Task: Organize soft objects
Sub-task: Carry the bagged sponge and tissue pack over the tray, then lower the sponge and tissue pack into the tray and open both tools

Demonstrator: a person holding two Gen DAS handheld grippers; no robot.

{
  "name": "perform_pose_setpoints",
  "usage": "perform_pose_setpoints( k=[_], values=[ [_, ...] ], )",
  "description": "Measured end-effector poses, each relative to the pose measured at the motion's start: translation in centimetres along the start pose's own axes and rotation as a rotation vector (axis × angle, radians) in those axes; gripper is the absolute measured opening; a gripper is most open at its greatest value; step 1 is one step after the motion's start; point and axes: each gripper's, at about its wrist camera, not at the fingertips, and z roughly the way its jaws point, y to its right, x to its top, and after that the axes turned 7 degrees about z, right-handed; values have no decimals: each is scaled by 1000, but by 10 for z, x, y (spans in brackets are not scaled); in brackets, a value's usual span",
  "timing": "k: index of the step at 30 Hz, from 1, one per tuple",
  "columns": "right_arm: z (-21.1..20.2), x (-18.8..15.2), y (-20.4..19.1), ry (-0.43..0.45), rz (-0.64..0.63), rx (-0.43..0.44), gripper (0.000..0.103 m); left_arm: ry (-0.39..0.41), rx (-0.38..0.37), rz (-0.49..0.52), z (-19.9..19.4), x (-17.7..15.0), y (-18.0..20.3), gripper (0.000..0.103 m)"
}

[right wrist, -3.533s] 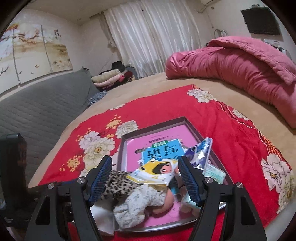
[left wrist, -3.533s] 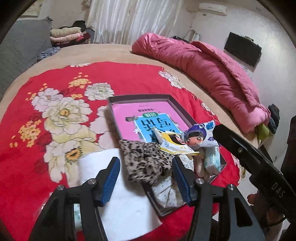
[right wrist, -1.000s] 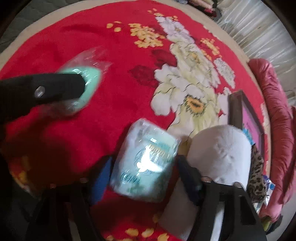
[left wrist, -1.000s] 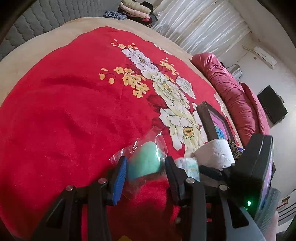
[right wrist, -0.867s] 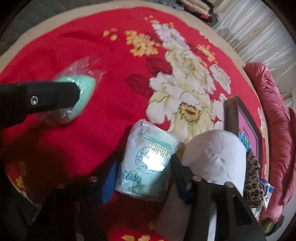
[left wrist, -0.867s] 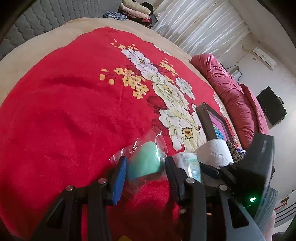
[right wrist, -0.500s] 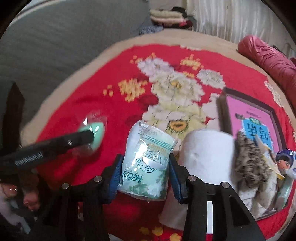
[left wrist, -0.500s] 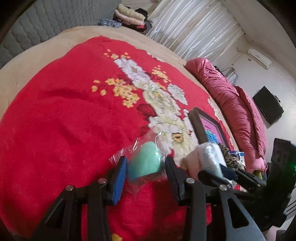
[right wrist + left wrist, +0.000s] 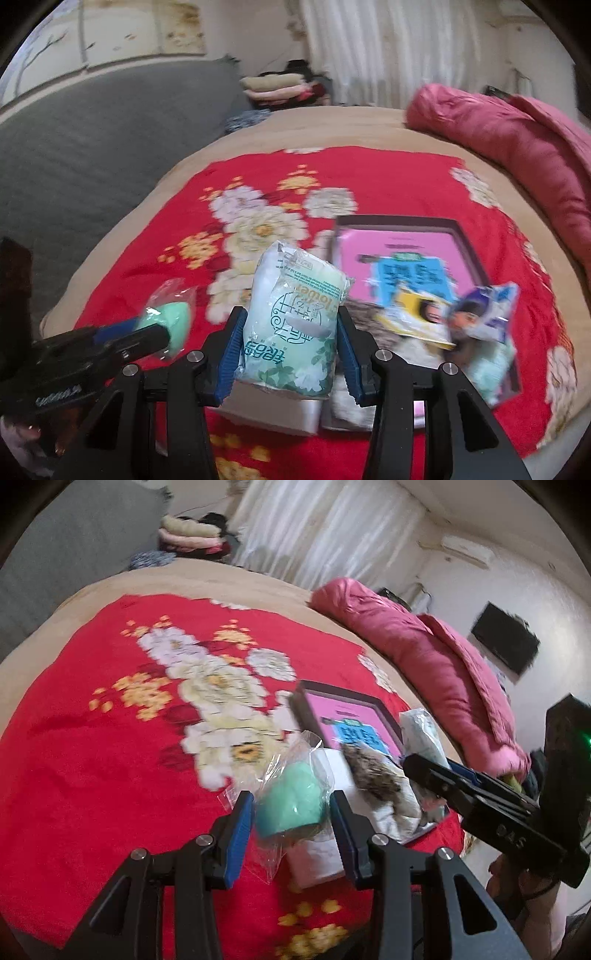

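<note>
My left gripper (image 9: 291,808) is shut on a mint green sponge (image 9: 290,803) in a clear plastic wrapper, held above the red flowered blanket (image 9: 92,760). My right gripper (image 9: 290,332) is shut on a pale green tissue pack (image 9: 291,325) and holds it up over the bed. The left gripper (image 9: 162,334) with its sponge (image 9: 173,317) shows at the lower left of the right wrist view. The right gripper's arm and the tissue pack (image 9: 421,734) show at the right of the left wrist view. Behind lies a dark tray (image 9: 458,225) with a pink book, a leopard cloth (image 9: 373,771) and snack packets (image 9: 480,314).
A white toilet paper roll (image 9: 317,864) lies just below the grippers beside the tray. A rolled pink quilt (image 9: 424,657) runs along the bed's far right. A grey sofa (image 9: 92,140) and folded clothes (image 9: 273,86) stand beyond the bed. A hand (image 9: 517,890) holds the right gripper.
Both grippers have risen off the blanket and swung toward the tray. The right gripper has closed on the tissue pack and lifted it. The sponge stays in the left gripper.
</note>
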Motion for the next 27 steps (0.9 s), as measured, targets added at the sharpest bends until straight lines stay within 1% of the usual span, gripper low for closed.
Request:
perform_pose_setpoints(
  k=[3, 6, 9, 12, 15, 18, 21, 27],
  values=[
    [-9, 0, 28, 27, 56, -11, 48, -13, -4, 58, 9, 5, 29, 42],
    [-20, -1, 54, 55, 91, -55, 48, -26, -11, 103, 19, 11, 56, 42],
    [-25, -3, 77, 70, 128, -79, 48, -39, -17, 158, 32, 17, 85, 42],
    [-27, -7, 97, 75, 169, -78, 48, -61, -28, 204, 47, 21, 109, 42],
    [-28, -10, 111, 78, 190, -82, 48, -89, -20, 241, 66, 23, 128, 42],
    [-24, -11, 118, 74, 194, -92, 48, -120, -3, 238, 85, 25, 132, 42],
    [-20, -13, 121, 70, 198, -78, 48, -145, 19, 245, 102, 26, 132, 42],
    [-10, -14, 125, 51, 195, -65, 49, -175, 25, 249, 125, 28, 133, 42]
  ],
)
